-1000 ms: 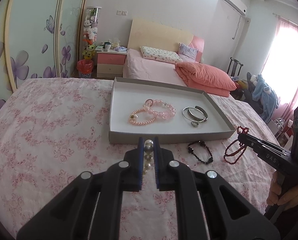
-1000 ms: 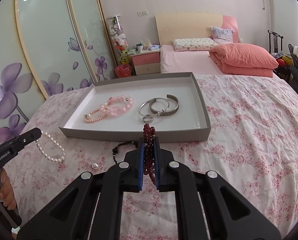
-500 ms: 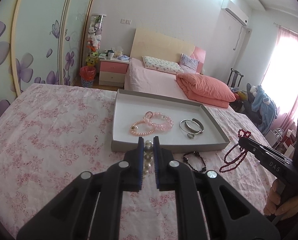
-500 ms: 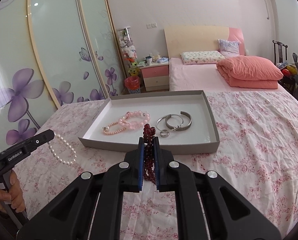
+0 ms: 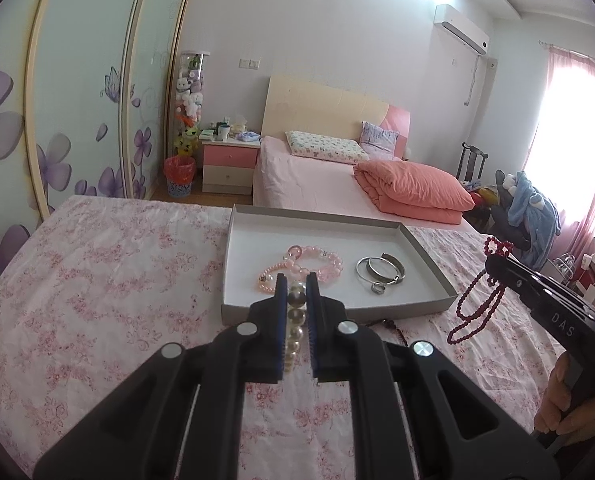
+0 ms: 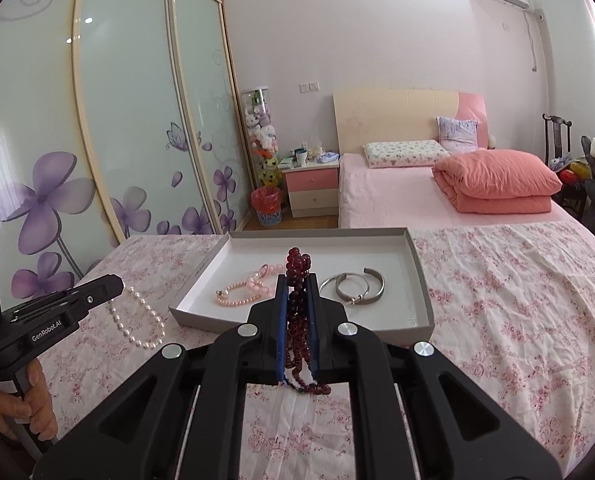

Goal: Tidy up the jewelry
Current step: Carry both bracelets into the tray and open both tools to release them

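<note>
lifted higher off the bedspread since a second ago, both near the tray (image 5: pixel 429 258). left gripper (image 5: pixel 296 294) clamped on pearl strand (image 6: pixel 139 320), right gripper (image 6: pixel 296 286) on red bead strand (image 5: pixel 475 308); light, limp, slippery, dangling short of its near wall.

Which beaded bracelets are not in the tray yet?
Two: the white pearl bracelet hanging from the left gripper, and the dark red bead bracelet in the right gripper. The pink bracelets already lie in the tray.
</note>
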Available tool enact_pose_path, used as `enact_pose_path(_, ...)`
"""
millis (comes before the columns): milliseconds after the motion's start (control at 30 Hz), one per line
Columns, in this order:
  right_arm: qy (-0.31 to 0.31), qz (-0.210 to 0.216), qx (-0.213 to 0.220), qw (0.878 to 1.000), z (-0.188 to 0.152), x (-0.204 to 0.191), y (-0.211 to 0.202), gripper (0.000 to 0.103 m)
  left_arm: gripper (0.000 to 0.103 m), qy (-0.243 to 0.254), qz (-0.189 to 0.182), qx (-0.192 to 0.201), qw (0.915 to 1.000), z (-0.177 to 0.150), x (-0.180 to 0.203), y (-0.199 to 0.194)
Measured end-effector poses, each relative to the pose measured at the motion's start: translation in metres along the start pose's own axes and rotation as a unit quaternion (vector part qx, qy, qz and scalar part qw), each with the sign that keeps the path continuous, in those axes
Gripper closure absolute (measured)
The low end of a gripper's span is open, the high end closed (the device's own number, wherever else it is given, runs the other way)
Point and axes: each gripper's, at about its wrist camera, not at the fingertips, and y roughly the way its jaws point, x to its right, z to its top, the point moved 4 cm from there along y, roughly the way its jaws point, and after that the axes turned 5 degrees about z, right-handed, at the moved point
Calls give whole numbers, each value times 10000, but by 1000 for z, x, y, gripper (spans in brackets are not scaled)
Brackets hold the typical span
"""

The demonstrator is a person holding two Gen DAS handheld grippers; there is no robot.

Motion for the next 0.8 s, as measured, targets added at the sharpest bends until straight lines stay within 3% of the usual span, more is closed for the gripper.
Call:
enact_pose_path(367, -216, -112, 303, 9992, 17, 0, 6, 93, 93, 342, 106, 213, 9991, 11, 22, 8)
enact_pose_path(800, -61, -152, 230, 9996, 42, 20, 55, 93, 93, 292, -32, 77, 9995, 38, 31, 61)
